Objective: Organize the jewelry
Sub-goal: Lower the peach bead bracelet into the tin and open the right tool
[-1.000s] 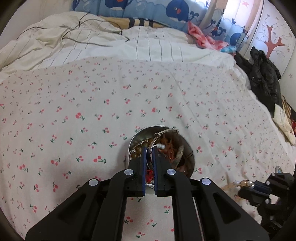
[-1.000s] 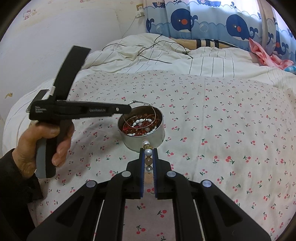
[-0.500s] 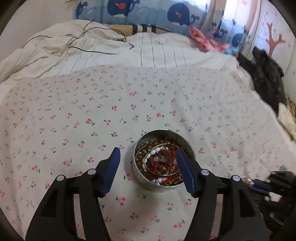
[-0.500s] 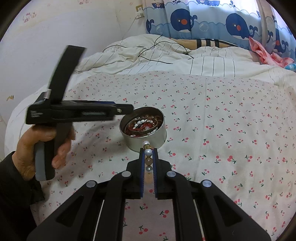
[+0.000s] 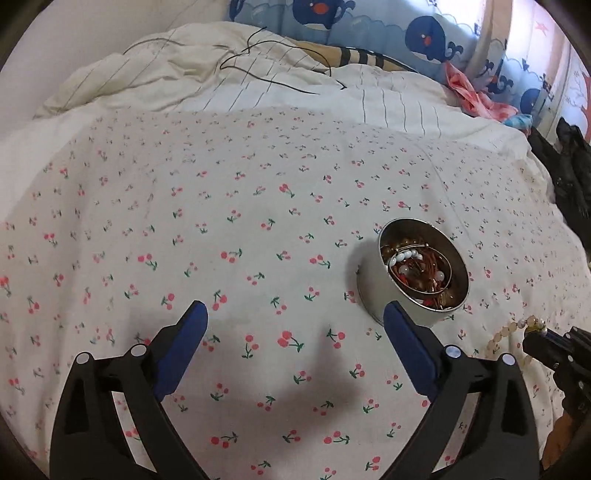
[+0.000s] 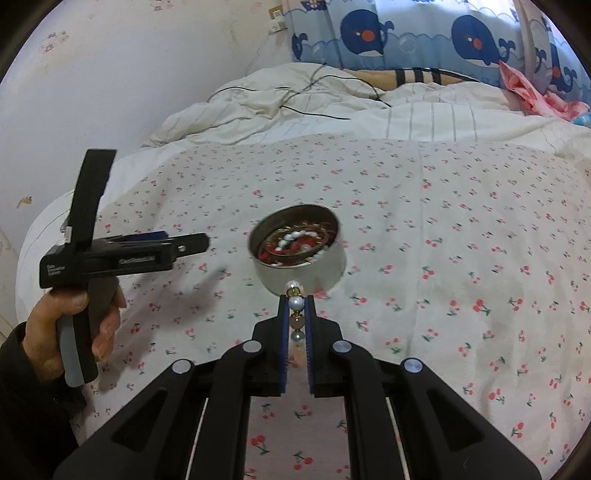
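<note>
A round metal tin (image 5: 373, 295) full of bead strings and bangles stands on the cherry-print bedsheet (image 5: 258, 229); it also shows in the right wrist view (image 6: 306, 275). My left gripper (image 5: 295, 317) is open and empty, hovering over the sheet to the tin's left; in the right wrist view it appears from the side (image 6: 201, 243). My right gripper (image 6: 296, 301) is shut on a bead bracelet (image 6: 296, 303) of pearl and pale beads, just in front of the tin. The bracelet hangs from it in the left wrist view (image 5: 513, 330).
A rumpled white striped duvet (image 6: 332, 107) with a thin black cable (image 6: 314, 112) lies behind. Whale-print curtain (image 6: 406, 33) and pink cloth (image 6: 535, 96) at the back. Dark clothing (image 5: 569, 177) lies at the bed's right edge. A wall (image 6: 110, 74) stands left.
My left gripper opened over the tin, dropped what it held and drew back to the left. My right gripper moved closer to the tin, still holding the bracelet.
</note>
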Tool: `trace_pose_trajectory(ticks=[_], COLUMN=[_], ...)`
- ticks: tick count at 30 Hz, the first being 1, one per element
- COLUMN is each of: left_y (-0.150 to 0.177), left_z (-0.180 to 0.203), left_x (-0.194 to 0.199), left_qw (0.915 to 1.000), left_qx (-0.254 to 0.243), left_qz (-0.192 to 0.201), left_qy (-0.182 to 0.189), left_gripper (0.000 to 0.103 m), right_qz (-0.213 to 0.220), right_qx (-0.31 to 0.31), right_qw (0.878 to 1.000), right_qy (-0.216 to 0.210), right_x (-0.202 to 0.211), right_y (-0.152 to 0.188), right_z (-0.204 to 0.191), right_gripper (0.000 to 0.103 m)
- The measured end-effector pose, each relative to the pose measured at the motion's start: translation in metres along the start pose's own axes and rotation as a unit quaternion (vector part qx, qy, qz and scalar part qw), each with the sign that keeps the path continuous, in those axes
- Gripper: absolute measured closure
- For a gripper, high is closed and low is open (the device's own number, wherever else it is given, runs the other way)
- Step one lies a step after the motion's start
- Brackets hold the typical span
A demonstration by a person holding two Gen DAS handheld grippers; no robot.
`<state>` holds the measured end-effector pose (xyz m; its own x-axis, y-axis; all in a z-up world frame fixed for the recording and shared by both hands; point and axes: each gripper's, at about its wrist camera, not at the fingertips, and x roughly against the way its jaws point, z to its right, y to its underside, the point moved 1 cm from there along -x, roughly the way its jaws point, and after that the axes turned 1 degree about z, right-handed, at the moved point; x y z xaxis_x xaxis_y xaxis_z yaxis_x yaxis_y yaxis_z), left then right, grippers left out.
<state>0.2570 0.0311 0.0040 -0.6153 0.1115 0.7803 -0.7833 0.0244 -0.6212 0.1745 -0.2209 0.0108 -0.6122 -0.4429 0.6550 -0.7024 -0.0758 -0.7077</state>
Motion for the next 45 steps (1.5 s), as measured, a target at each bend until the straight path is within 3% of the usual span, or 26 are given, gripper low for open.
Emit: trace_pose_trajectory(ticks=[7,15,31,34,38,40,41,42,45], left_y=[-0.008,-0.014,-0.01,-0.01,-0.01,-0.01,-0.01,-0.01,-0.01], left_z=[0.001,-0.015,-0.007,-0.004,-0.002,-0.002,-0.002,-0.002,0.0], left_x=[0.012,0.016,0.013,0.013,0.013,0.014,0.014,0.014,0.014], left_qw=[0.9998,0.9988,0.9997,0.9998,0.9999,0.9999,0.9999,0.9999,0.9999], left_qx=[0.002,0.041,0.022,0.015,0.011,0.009,0.008,0.007,0.004], left_qz=[0.016,0.016,0.007,0.009,0.009,0.01,0.01,0.01,0.011], left_qy=[0.009,0.019,0.012,0.008,0.005,0.004,0.003,0.003,0.002], left_gripper=[0.008,0.008,0.008,0.008,0.008,0.008,0.008,0.008,0.008], right_qz=[0.007,0.013,-0.013,-0.027,-0.047,-0.058,-0.064,-0.064,-0.059], right_qx=[-0.025,-0.06,-0.103,-0.097,-0.069,-0.05,-0.04,-0.032,-0.01], right_qw=[0.999,0.995,0.99,0.992,0.996,0.997,0.996,0.996,0.996], right_qy=[-0.039,-0.076,-0.098,-0.078,-0.012,0.023,0.039,0.051,0.069], right_x=[-0.008,-0.027,-0.076,-0.087,-0.101,-0.108,-0.111,-0.112,-0.11], right_y=[-0.021,-0.056,-0.074,-0.072,-0.068,-0.066,-0.064,-0.063,-0.059], right_z=[-0.008,-0.014,-0.006,-0.002,0.0,0.0,0.0,-0.001,-0.005], right_gripper=[0.094,0.094,0.094,0.094,0.094,0.086,0.069,0.064,0.062])
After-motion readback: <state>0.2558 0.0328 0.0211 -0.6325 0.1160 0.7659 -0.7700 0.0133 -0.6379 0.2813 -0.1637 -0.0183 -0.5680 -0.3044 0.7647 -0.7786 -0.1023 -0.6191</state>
